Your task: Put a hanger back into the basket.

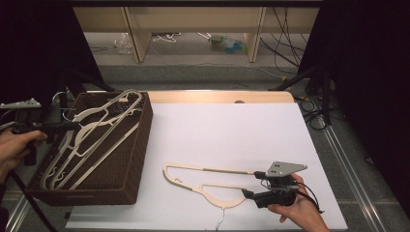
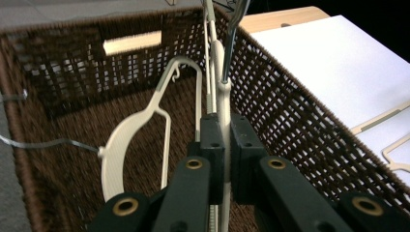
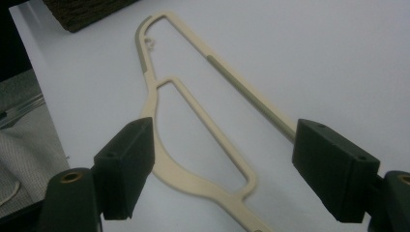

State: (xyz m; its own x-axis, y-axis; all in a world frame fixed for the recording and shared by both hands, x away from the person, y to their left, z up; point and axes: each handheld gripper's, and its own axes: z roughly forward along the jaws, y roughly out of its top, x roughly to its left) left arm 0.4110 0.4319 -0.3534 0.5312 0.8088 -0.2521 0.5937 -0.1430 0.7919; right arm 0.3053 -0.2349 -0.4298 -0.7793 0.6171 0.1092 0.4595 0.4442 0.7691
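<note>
The left tongs (image 2: pixel 223 145) are clenching a hanger (image 2: pixel 223 104) over the basket (image 1: pixel 138 145). The right tongs (image 3: pixel 222 169) are gaping, released, straddling the counter's hanger (image 1: pixel 203 180), whose long axis is running leftward from them toward the basket.

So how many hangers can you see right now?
3, maybe more hidden: one hanger on the white table between the right jaws, one resting hanger in the basket, one clamped hanger in the left jaws.
</note>
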